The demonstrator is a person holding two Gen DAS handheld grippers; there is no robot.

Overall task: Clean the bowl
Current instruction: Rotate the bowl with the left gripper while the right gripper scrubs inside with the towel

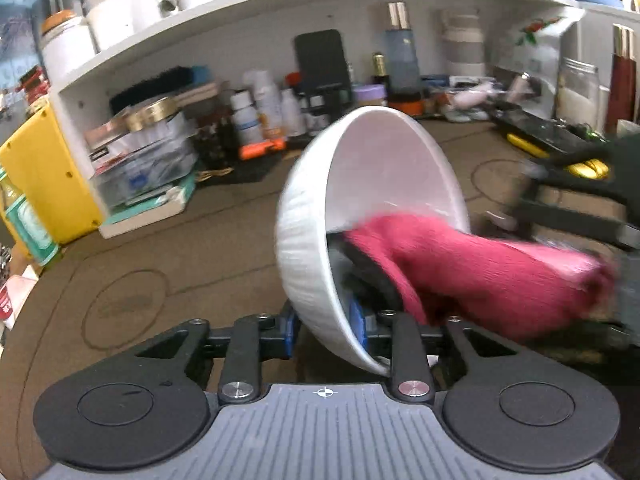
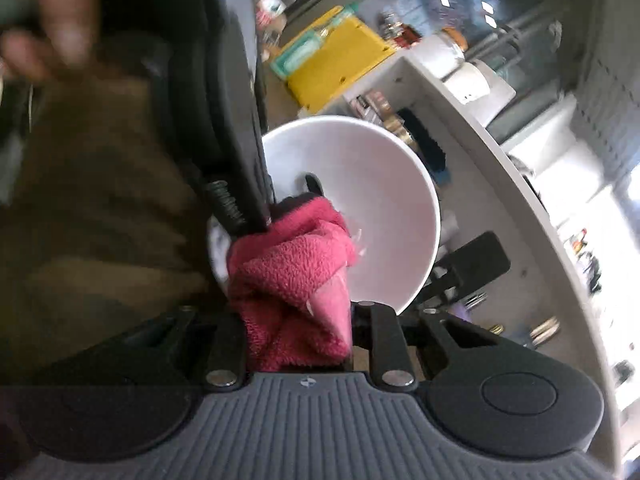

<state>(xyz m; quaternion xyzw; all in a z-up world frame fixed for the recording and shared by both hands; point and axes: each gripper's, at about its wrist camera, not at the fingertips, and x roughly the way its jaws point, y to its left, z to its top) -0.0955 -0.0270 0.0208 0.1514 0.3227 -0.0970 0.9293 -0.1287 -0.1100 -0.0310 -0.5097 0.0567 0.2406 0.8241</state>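
Fingers of my left gripper [image 1: 340, 316] clamp the near rim of the white bowl [image 1: 368, 184], one blue pad inside the wall and one outside, so the bowl stands tipped on edge just ahead of that gripper with its opening turned toward my right side. My right gripper [image 2: 296, 320] is closed on a folded red cloth [image 2: 292, 280], which reaches past the rim and presses against the bowl's inner wall. Beyond the bowl I see the brown tabletop [image 1: 168, 248], then a yellow box [image 1: 44, 176] off to the left and a cluttered white shelf [image 1: 248, 12] of bottles and jars farthest back.
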